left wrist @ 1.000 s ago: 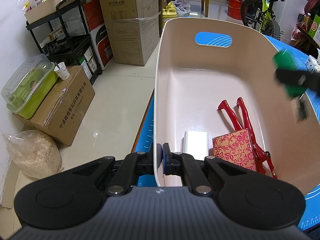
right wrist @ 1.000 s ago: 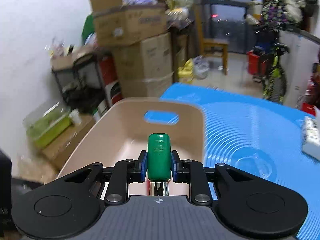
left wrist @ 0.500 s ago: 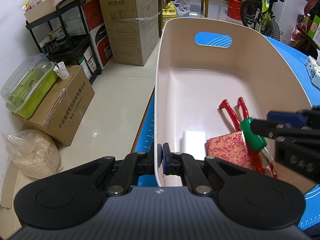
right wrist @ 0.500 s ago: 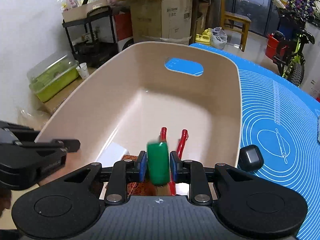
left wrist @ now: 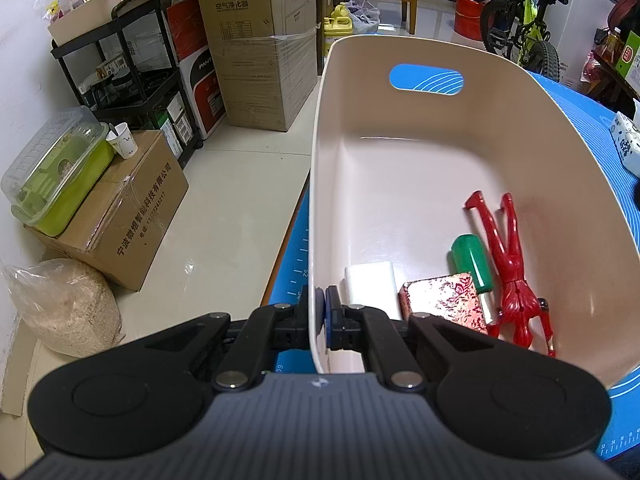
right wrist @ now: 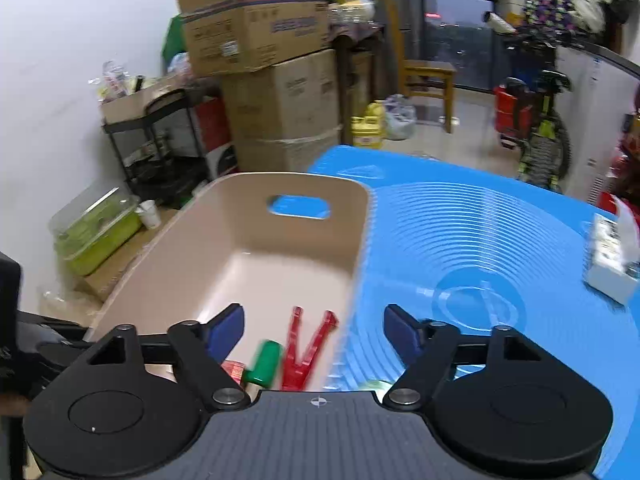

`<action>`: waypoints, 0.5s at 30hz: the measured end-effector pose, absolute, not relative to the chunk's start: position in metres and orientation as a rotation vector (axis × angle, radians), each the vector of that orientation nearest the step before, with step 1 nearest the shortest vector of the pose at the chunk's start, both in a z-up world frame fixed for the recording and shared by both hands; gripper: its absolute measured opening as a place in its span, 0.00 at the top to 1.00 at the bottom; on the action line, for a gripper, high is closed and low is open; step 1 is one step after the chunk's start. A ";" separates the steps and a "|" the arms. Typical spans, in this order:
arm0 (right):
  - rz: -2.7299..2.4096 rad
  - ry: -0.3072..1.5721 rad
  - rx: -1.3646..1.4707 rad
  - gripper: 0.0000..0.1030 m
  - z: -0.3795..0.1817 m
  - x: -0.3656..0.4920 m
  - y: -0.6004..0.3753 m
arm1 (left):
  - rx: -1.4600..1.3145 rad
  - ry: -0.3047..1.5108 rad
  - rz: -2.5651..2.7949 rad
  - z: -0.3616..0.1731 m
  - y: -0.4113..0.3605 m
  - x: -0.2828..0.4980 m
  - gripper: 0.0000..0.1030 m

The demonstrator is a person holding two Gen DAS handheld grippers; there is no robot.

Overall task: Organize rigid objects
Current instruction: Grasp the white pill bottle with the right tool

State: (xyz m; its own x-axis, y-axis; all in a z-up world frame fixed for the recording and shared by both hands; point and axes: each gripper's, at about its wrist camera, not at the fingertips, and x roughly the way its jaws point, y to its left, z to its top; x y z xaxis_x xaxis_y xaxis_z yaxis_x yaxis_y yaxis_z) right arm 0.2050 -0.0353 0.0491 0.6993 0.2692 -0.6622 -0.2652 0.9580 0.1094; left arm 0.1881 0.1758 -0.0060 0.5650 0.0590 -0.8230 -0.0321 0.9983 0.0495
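A beige plastic bin point(left wrist: 400, 160) stands on the blue mat. My left gripper point(left wrist: 322, 316) is shut on the bin's near-left wall. In the bin lie a green-handled tool point(left wrist: 472, 262), a red figure point(left wrist: 510, 260), a red patterned box point(left wrist: 442, 298) and a white block point(left wrist: 370, 286). My right gripper point(right wrist: 314, 330) is open and empty above the bin's right rim point(right wrist: 356, 264). The right wrist view shows the green tool point(right wrist: 264, 368) and the red figure point(right wrist: 306, 348) below it.
The blue mat point(right wrist: 480, 264) spreads to the right of the bin, with a white box point(right wrist: 612, 256) at its far right. Cardboard boxes point(left wrist: 256, 52), a black shelf rack point(left wrist: 132, 80) and a green container point(left wrist: 56, 176) stand on the floor to the left.
My right gripper lowered the green tool into the bin, opened and let it go, then rose and pulled back. The tool now lies beside the red figure. My left gripper kept its hold.
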 end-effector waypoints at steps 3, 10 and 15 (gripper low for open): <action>0.247 0.750 -0.013 0.16 0.044 0.203 -0.057 | 0.029 0.969 0.053 -0.006 0.177 0.188 0.93; 0.186 0.827 -0.013 0.10 0.013 0.199 -0.102 | 0.029 0.970 0.055 -0.006 0.176 0.187 0.93; 0.186 0.907 -0.023 0.10 -0.014 0.194 -0.122 | 0.034 0.970 0.057 -0.006 0.176 0.187 0.93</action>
State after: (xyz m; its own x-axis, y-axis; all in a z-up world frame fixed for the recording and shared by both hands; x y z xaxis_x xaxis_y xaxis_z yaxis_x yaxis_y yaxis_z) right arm 0.1940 -0.1222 -0.0138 0.6009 0.1505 -0.7850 -0.1698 0.9837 0.0586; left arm 0.1867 0.1761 -0.0060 0.5640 0.0633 -0.8233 -0.0332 0.9980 0.0540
